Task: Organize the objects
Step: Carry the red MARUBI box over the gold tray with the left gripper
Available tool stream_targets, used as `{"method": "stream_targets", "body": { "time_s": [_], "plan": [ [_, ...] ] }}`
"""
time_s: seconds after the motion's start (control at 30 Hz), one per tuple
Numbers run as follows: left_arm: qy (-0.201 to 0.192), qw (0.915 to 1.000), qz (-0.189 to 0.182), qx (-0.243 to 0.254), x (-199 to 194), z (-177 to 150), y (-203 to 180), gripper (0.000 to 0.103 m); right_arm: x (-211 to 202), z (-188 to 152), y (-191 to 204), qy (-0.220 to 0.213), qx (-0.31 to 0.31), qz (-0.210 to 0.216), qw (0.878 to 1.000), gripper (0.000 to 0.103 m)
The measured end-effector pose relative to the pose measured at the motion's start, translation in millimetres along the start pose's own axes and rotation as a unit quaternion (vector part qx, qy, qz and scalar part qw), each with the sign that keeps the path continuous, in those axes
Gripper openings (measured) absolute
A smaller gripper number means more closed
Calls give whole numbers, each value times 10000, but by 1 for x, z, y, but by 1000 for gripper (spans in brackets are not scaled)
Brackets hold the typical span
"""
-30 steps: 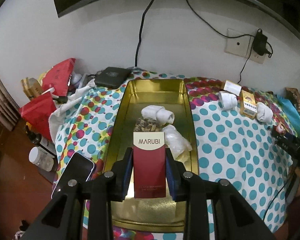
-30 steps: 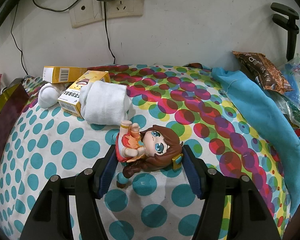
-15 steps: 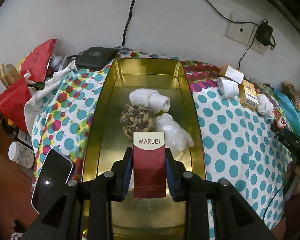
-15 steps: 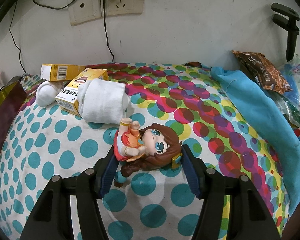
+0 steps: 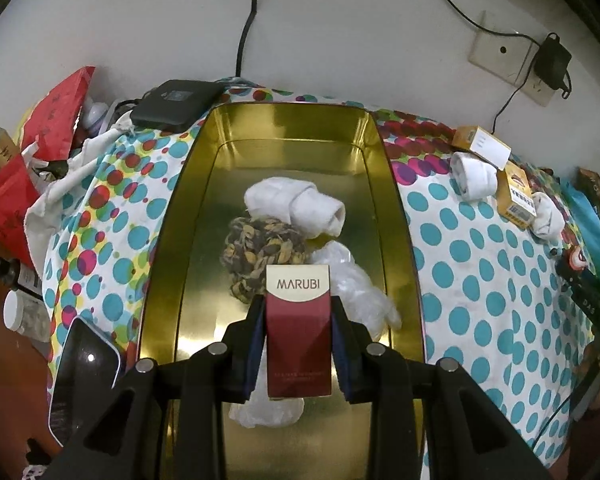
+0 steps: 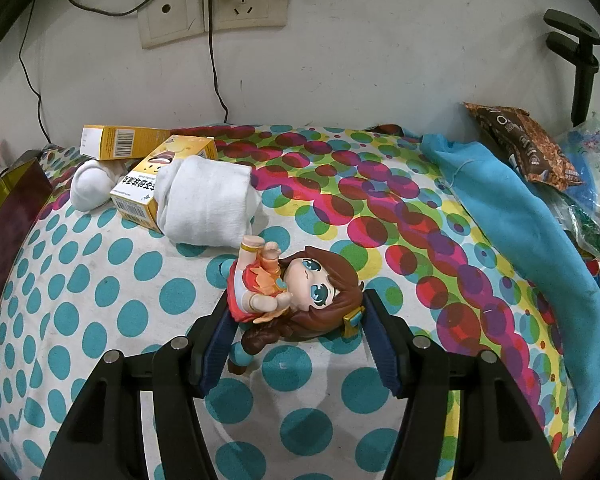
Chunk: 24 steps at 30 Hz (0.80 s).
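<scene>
A polka-dot cloth [image 5: 480,280] covers the surface. On it lies a gold tray [image 5: 396,216]; left of the tray a phone [image 5: 84,368], right of it yellow boxes [image 5: 516,196] and white sock rolls [image 5: 472,176].

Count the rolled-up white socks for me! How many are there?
3. One white sock roll lies in the gold tray. Two lie on the dotted cloth: the big sock roll against a yellow box, the small sock roll beyond it. Others may be hidden.

Left gripper [image 5: 299,344]: matte black plastic frame, angular struts with triangular cut-outs, four round silver screw heads across the top, dark blue pads lining the inner faces of both fingers [image 5: 252,354]. Right gripper [image 6: 296,344]: same black build, four silver screws, ribbed dark blue pads [image 6: 384,354].
</scene>
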State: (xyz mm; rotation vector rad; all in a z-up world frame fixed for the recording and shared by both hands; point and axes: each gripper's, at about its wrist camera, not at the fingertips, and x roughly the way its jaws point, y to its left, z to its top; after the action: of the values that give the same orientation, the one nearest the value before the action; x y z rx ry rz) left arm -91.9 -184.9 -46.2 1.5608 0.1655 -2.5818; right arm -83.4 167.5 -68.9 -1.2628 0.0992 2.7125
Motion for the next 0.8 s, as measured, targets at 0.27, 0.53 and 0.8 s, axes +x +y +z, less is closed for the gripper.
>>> {"method": "stream_targets", "body": {
  "time_s": [0.27,0.53,0.8],
  "plan": [
    [-2,9999,98,122,9,14,-3,30,-1,0,-5,2,3,-22,10000,59],
    [6,9998,167,52,13,16,4,30,-1,0,-1,1,14,-36,10000,59],
    [85,9999,90,-31,12,12,4,33,0,0,1,2,6,-67,10000,59]
  ]
}}
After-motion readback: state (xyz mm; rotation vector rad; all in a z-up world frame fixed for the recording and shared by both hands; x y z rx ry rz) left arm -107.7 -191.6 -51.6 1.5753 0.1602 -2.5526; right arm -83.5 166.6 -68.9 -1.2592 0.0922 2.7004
